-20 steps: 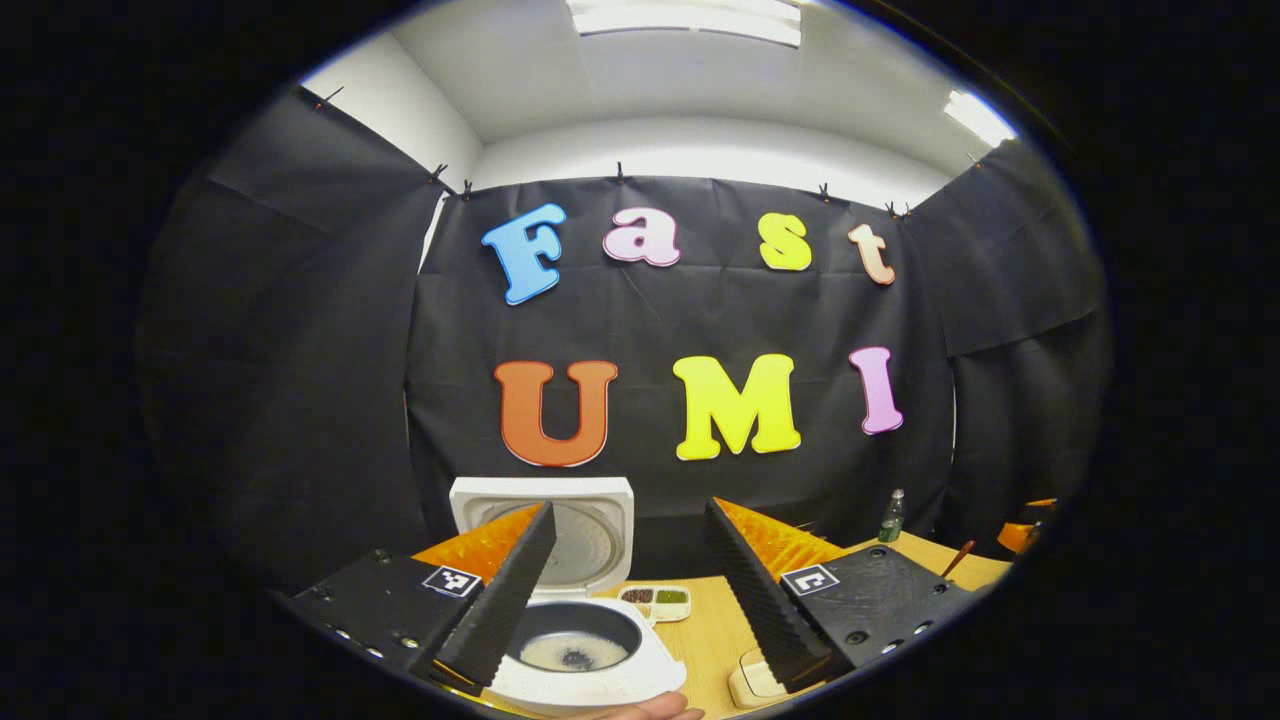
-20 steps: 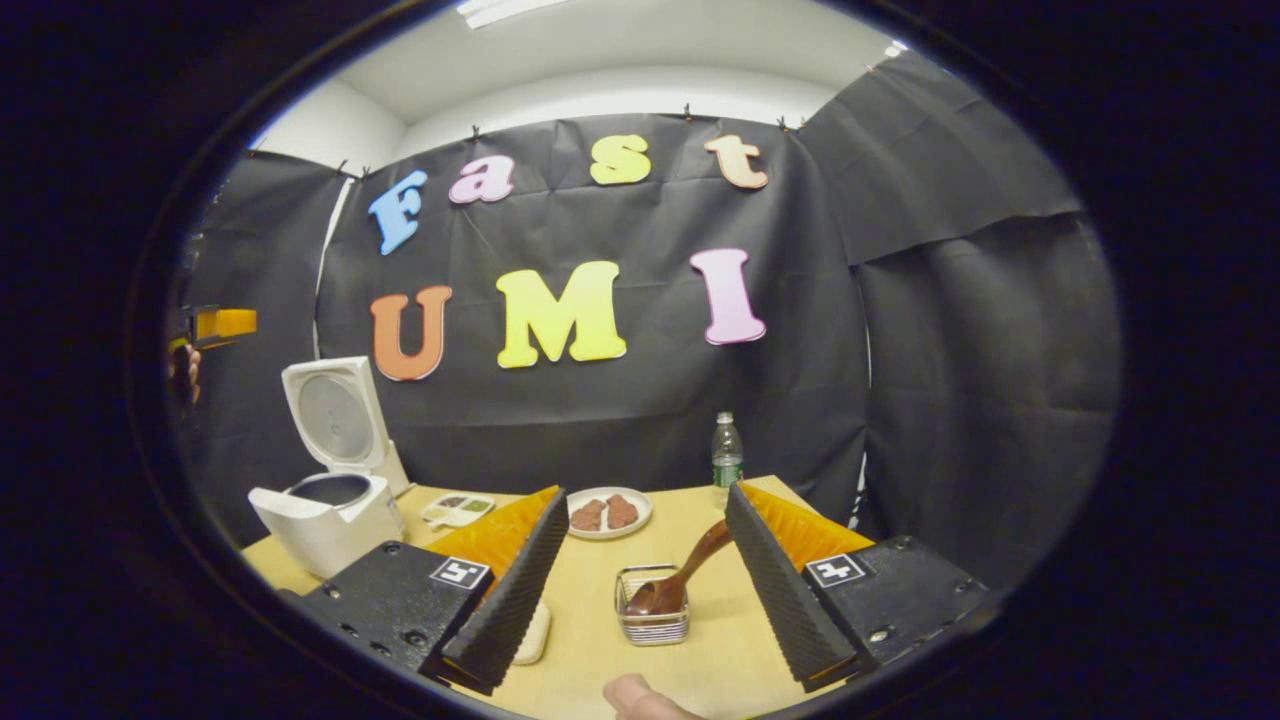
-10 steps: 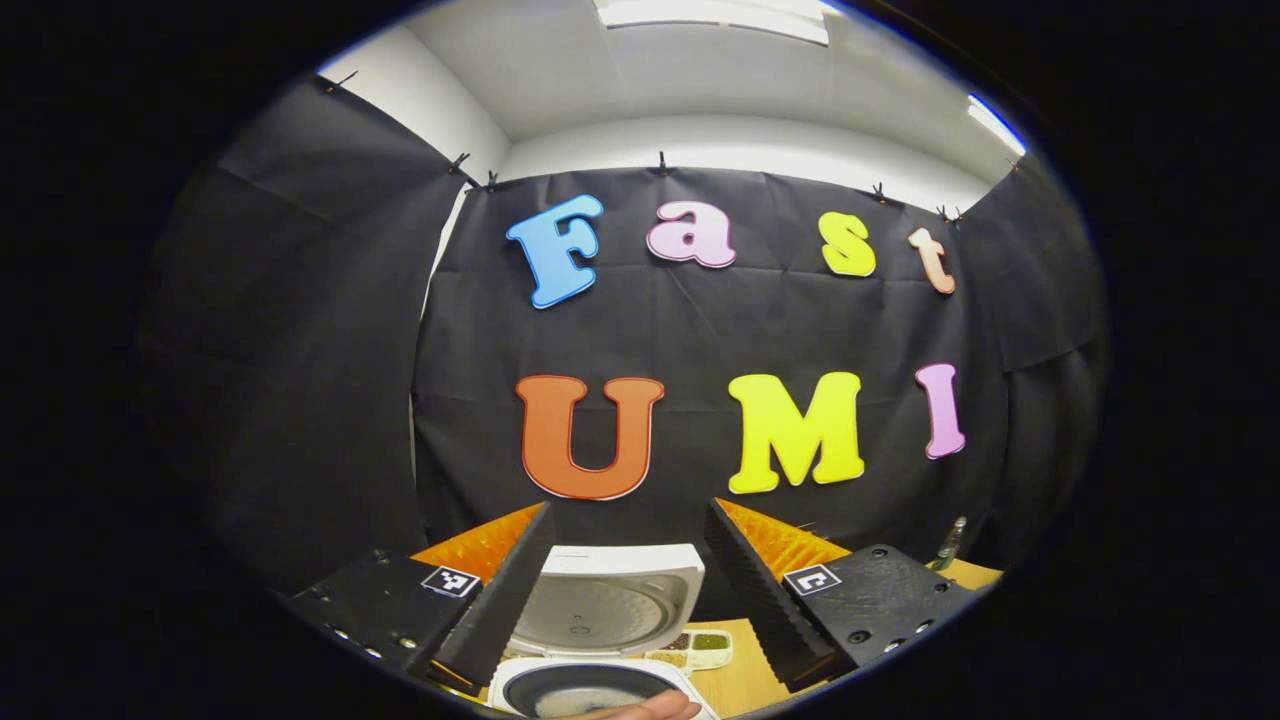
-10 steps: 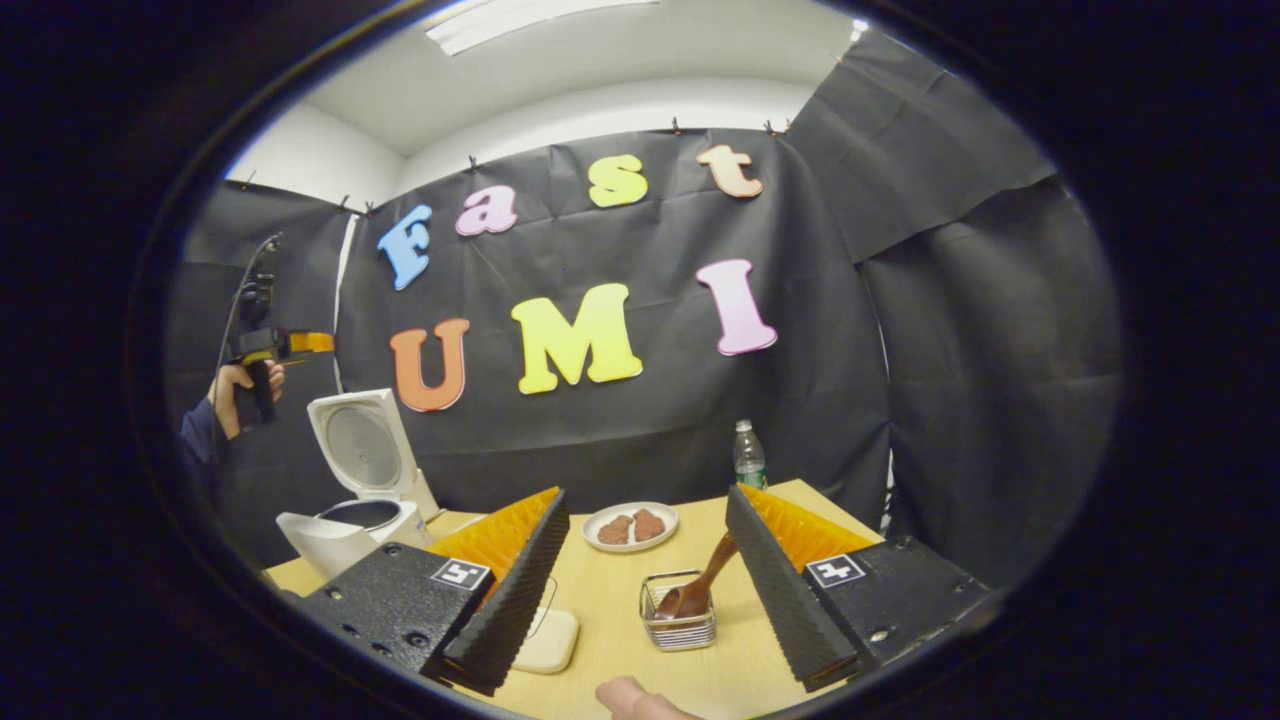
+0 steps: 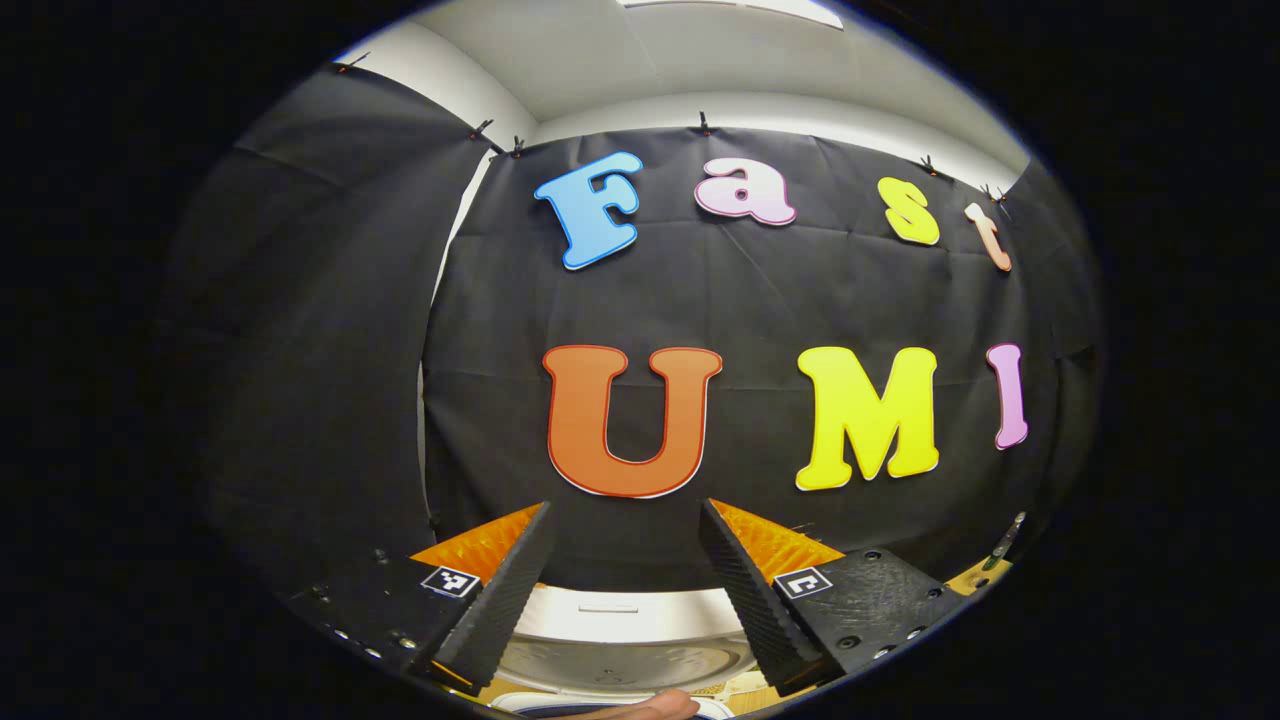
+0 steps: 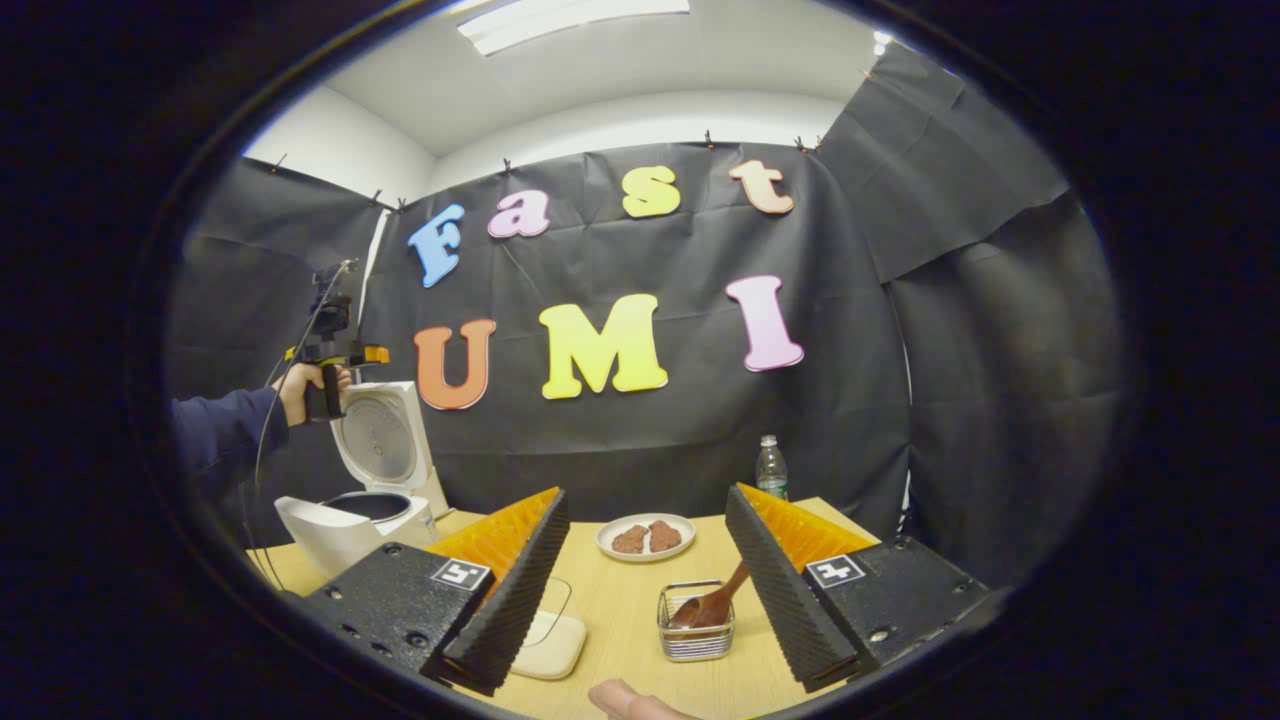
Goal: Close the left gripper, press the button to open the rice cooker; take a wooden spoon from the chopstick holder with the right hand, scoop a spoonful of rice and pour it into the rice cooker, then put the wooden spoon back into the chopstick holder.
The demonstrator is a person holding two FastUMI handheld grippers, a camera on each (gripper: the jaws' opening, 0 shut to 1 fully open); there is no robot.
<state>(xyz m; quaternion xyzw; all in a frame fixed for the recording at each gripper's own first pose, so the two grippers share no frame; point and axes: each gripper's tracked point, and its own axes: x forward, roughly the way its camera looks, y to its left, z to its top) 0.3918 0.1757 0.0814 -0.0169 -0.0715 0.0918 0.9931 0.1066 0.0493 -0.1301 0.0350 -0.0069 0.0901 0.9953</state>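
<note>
The white rice cooker (image 6: 345, 522) stands at the table's left end with its lid (image 6: 385, 442) raised upright. In the left gripper view the lid (image 5: 620, 635) lies low between the fingers of my left gripper (image 5: 625, 510), which is open and holds nothing. The right gripper view shows that left gripper (image 6: 335, 352) held in a hand above the lid. The wooden spoon (image 6: 712, 605) leans bowl-down in the wire chopstick holder (image 6: 695, 642). My right gripper (image 6: 648, 495) is open and empty, back from the holder.
On the wooden table (image 6: 620, 590) sit a white plate (image 6: 645, 537) with brown food, a water bottle (image 6: 769, 468) at the back, and a white dish (image 6: 552, 642) near the right gripper's left finger. A dark sleeve (image 6: 215, 440) reaches in from the left.
My left gripper has risen and tipped upward, so the cooker has slid to the bottom of its view. My right gripper has drawn back from the holder; the spoon stays in it.
</note>
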